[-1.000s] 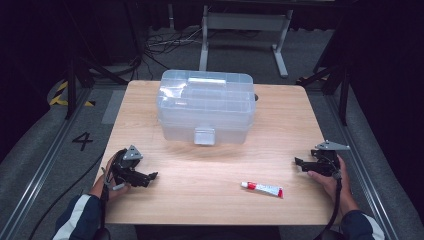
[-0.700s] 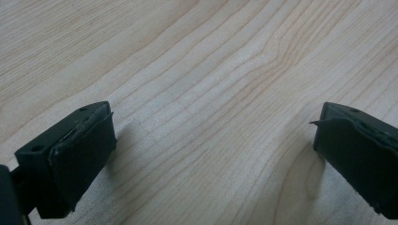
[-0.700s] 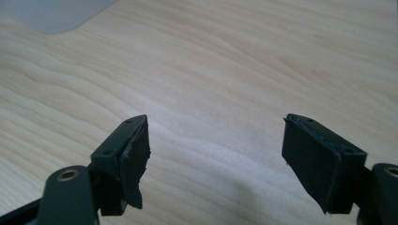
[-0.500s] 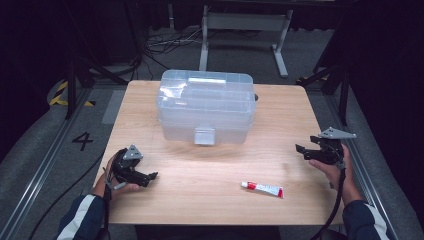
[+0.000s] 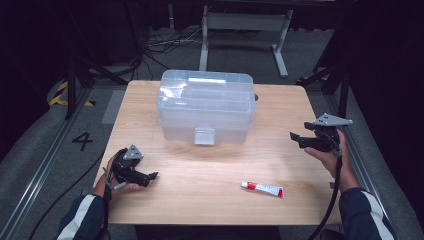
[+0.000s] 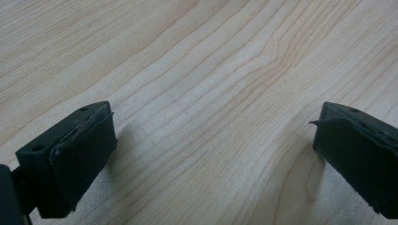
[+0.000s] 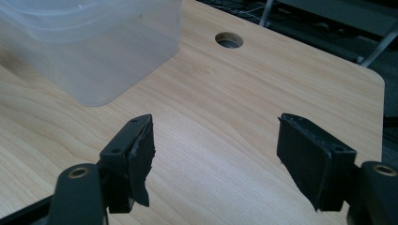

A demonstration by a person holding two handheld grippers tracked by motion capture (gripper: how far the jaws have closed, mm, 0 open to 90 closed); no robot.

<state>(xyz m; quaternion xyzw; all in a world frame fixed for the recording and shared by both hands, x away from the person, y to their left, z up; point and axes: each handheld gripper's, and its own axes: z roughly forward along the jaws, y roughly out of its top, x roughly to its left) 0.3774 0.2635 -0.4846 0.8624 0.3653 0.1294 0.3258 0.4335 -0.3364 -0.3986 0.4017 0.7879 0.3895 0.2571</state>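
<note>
Box point(image 5: 206, 106) and tube point(image 5: 263, 188) on table point(image 5: 200, 200)

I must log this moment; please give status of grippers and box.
Left gripper open, on table. Right gripper open, empty, raised. Box shut. Tube lies apart.

A lab or test studio is showing here: a bare wooden table point(image 5: 165, 105) is standing on grey carpet, black drapes are closing off the dark surroundings, cables point(image 5: 165, 42) are trailing across the floor, and hazard tape point(image 5: 60, 95) and a floor number "4" point(image 5: 82, 141) are marking positions.
</note>
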